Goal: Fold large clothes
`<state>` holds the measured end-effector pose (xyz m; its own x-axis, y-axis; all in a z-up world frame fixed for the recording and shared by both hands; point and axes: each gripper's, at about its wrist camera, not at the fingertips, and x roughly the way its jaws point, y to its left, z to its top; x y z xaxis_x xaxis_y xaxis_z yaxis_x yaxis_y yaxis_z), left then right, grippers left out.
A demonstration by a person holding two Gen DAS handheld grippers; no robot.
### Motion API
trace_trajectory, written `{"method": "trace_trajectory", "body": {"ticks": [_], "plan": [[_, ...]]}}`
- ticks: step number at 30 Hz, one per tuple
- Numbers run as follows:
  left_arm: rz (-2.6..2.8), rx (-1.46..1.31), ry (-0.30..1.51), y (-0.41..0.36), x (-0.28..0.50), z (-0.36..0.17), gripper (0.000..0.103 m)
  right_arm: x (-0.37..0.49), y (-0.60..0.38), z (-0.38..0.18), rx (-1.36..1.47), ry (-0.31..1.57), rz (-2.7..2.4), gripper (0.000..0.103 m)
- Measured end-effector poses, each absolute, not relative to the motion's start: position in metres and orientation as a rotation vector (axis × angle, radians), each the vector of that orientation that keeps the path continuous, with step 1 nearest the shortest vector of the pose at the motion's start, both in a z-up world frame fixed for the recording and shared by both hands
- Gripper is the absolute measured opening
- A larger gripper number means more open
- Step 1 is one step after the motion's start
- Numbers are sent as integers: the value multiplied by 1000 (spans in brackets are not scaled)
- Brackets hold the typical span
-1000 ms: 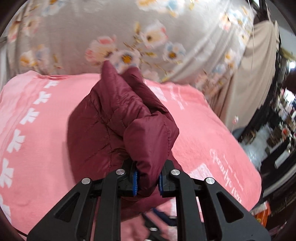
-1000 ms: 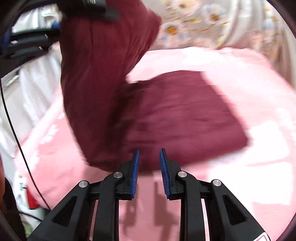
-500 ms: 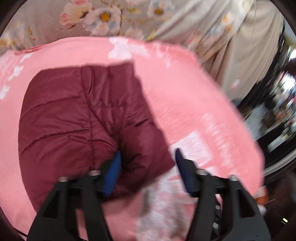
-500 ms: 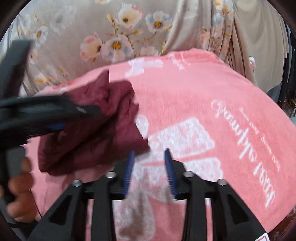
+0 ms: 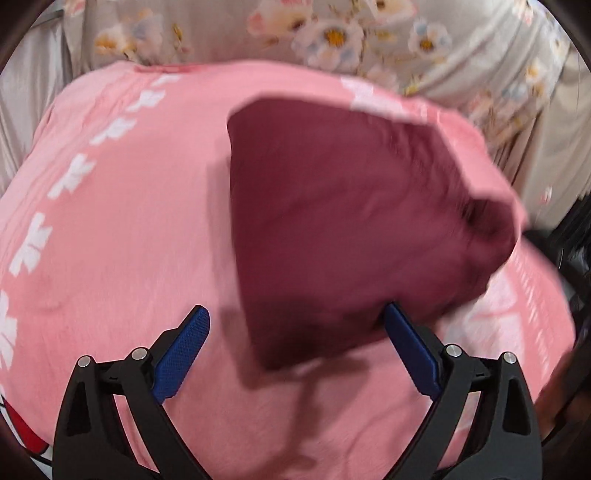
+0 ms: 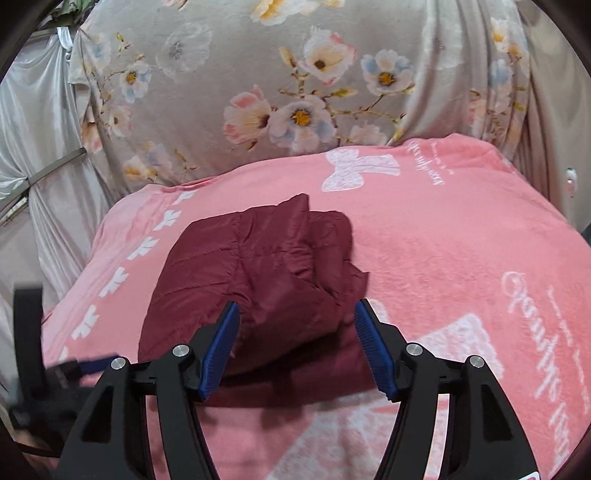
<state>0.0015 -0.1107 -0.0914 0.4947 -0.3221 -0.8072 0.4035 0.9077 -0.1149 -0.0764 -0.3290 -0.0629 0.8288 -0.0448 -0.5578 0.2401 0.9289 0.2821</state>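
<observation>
Left wrist view: left gripper (image 5: 295,332) at the bottom of the frame, jaws wide and opening, blue pads (image 5: 181,354) pressing on nothing. Maroon quilted jacket (image 5: 351,229) blurred, filling centre and right, lying on the pink blanket (image 5: 110,221); near corner reaching between the fingers, just beside the right pad. Floral curtain (image 5: 332,33) across the top.

Right wrist view: right gripper (image 6: 295,347) at bottom centre, jaws parted and opening, gripping nothing. Folded jacket (image 6: 258,273) at centre left on the blanket (image 6: 443,240), near edge between the fingers. Left gripper (image 6: 55,373) blurred at lower left.
</observation>
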Motion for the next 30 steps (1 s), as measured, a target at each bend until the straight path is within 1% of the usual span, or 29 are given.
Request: {"method": "trace_trajectory", "body": {"ticks": [5,6,8,9,10,11,12,15,18,20,24,27,29,30], "plan": [[-426,147,982,-120,6,-121,92,-40,-331,-77,379,647,-127,63],[-410,161,982,-122,9,-127,86,-33,-331,-81,386,672,-116,60],[-411,161,1010,-123,18,-138,74,-22,-331,-88,375,715,-108,25],[-425,135,1029,-122,22,-140,66,-20,-333,-90,373,725,-106,20],[-444,101,1043,-120,26,-138,63,-22,-335,-89,382,712,-108,16],[-451,97,1039,-119,27,-135,54,-27,-339,-85,398,683,-110,14],[-457,100,1024,-119,27,-128,50,-35,-345,-78,409,644,-126,13],[-465,105,977,-119,29,-114,44,-53,-358,-72,431,594,-165,11],[-458,118,973,-123,35,-113,39,-56,-372,-105,471,676,-208,11],[-452,125,1002,-126,39,-123,39,-54,-380,-131,508,727,-221,11],[-435,169,1012,-134,40,-139,40,-51,-384,-161,540,765,-246,13],[-427,206,998,-137,35,-135,39,-49,-381,-162,509,771,-273,17],[-461,205,999,-132,31,-122,39,-52,-378,-152,474,772,-298,24],[-479,197,1000,-128,30,-116,40,-56,-378,-148,465,766,-302,25]]}}
